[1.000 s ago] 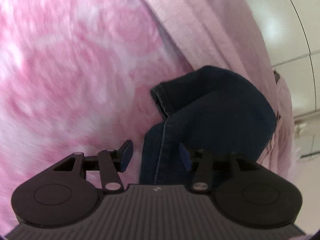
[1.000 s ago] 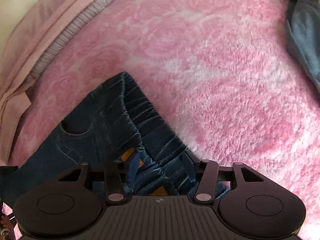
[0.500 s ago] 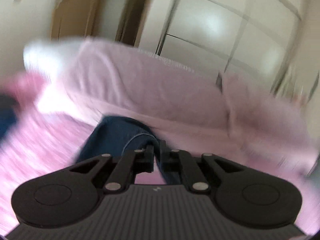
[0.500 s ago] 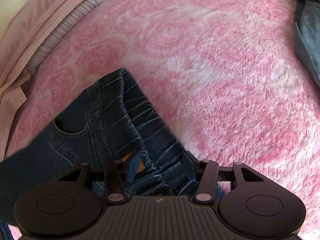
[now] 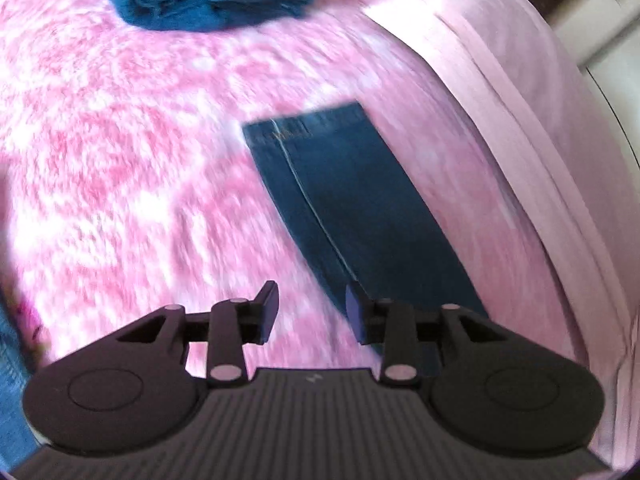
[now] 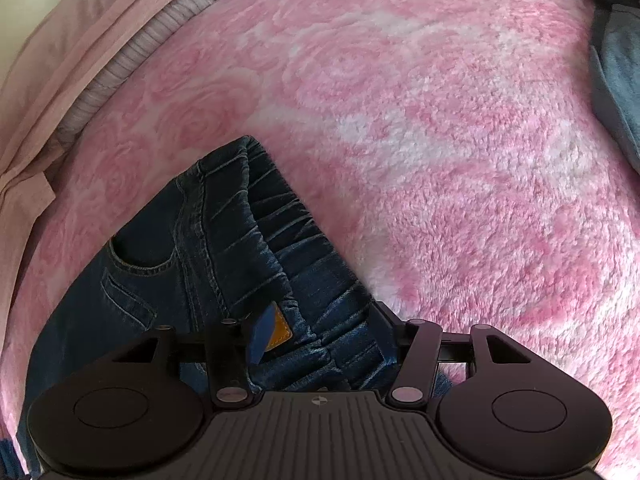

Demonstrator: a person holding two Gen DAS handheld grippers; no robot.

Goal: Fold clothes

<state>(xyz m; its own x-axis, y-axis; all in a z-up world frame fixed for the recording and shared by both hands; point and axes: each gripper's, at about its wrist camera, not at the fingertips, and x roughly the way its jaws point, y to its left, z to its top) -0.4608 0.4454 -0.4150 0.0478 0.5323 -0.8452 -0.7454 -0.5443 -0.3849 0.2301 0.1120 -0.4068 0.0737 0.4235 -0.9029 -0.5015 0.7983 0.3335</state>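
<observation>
While the jeans [image 6: 208,264] lie on the pink blanket [image 6: 440,140], their gathered waistband sits between the spread fingers of the right tongs [image 6: 320,328], which have not closed on it. The left tongs [image 5: 312,312] hover wide open and empty, the flat trouser leg [image 5: 352,208] just ahead. Motion blur softens the left view, and the folded teal garment [image 5: 208,4] is cut off at the top. Half a second ago the left tongs were pinched shut on denim.
</observation>
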